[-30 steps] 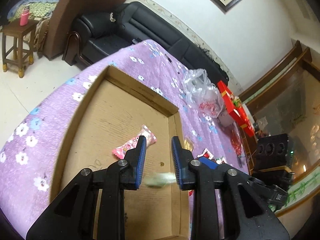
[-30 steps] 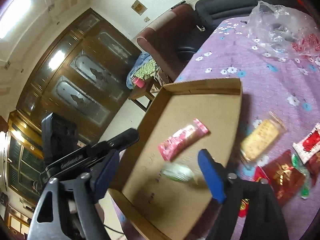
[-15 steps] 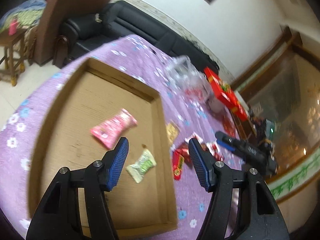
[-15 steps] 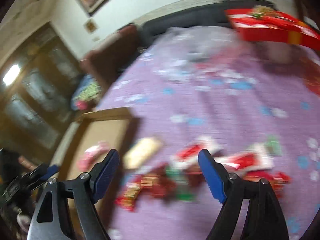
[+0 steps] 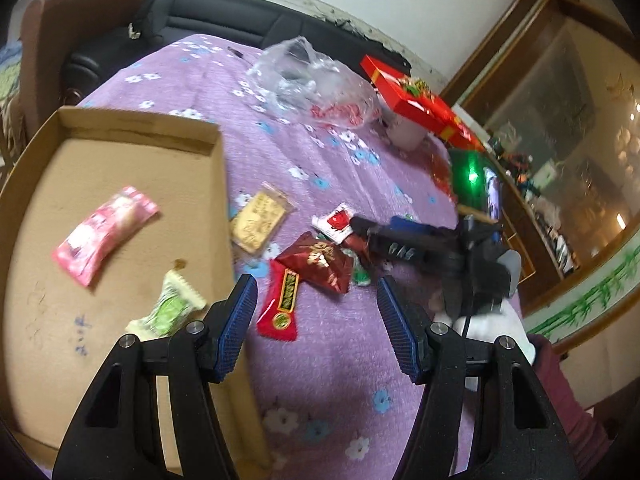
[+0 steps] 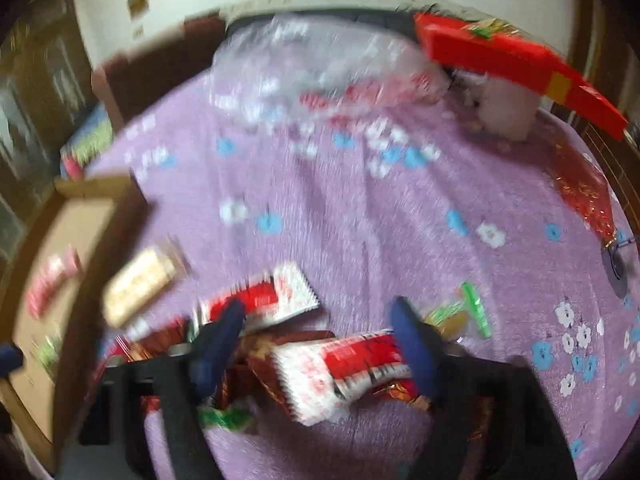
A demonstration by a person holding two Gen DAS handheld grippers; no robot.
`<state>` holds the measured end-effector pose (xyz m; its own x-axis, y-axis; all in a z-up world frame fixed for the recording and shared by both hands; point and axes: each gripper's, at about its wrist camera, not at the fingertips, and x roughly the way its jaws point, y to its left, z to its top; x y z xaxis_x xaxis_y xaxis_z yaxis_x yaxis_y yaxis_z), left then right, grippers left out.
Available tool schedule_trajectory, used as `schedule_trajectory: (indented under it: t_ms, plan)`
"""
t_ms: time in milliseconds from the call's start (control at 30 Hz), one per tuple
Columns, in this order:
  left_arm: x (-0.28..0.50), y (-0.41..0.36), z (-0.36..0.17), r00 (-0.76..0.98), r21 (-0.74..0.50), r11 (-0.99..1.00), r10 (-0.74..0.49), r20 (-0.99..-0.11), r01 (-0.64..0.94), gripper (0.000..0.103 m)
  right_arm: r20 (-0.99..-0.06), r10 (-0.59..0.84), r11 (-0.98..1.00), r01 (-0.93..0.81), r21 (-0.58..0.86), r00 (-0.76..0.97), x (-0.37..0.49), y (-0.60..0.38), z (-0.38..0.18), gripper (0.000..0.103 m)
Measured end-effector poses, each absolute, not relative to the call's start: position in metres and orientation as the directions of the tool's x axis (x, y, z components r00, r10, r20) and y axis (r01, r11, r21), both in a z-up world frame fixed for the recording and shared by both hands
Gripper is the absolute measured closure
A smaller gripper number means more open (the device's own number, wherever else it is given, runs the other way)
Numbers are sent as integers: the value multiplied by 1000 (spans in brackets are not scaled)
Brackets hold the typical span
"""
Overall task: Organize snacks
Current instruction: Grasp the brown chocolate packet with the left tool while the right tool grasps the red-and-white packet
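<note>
A cardboard tray (image 5: 218,168) on the purple cloth holds a pink packet (image 5: 104,232) and a green packet (image 5: 168,308). My left gripper (image 5: 316,308) is open and empty, hovering over the cloth just right of the tray wall. Beyond it lie a yellow packet (image 5: 260,220), a dark red packet (image 5: 320,264) and a long red packet (image 5: 282,304). My right gripper (image 6: 316,312) hangs low over the snack pile, its jaws closing. A red-and-white packet (image 6: 340,364) lies between its fingers, and the pads are not pressing on it. The right wrist view is blurred.
A crumpled clear plastic bag (image 5: 316,80), a red gift box (image 5: 416,100) and a white cup (image 5: 404,136) stand at the table's far side. A black sofa (image 5: 224,20) is behind. A green-wrapped candy (image 6: 468,312) lies right of the right gripper.
My left gripper let the green packet drop into the tray, opened and swung right over the cloth. My right gripper swung from the tray to the snack pile, sank, and its jaws narrowed.
</note>
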<state>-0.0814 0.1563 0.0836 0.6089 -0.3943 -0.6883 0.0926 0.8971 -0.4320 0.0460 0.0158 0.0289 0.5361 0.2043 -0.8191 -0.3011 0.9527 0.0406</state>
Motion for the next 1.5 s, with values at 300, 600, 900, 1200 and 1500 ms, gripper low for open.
schedule_trajectory:
  t_ms: [300,600,900,1200,1500]
  plan:
    - [-40,137,68,539,-410,907,-395,-744,99,41,-861,243,926,-372,68,447,-11,-27,20,47]
    - [-5,89,37,455,-242,961,-276,-846,133,42,-770,418,904,-307,298,482,-48,-90,41,40]
    - [-59,83,51,407,-382,894,-447,-797,233,52,-694,484,875,-288,388,534,-76,-125,50,37]
    - [-67,116,68,519,-486,867,-468,-715,111,52,-657,593,804,-295,517,466,-99,-128,37,38]
    - [-53,109,54,472,-539,841,-493,-731,44,52,-603,672,703,-112,703,430,-68,-131,14,37]
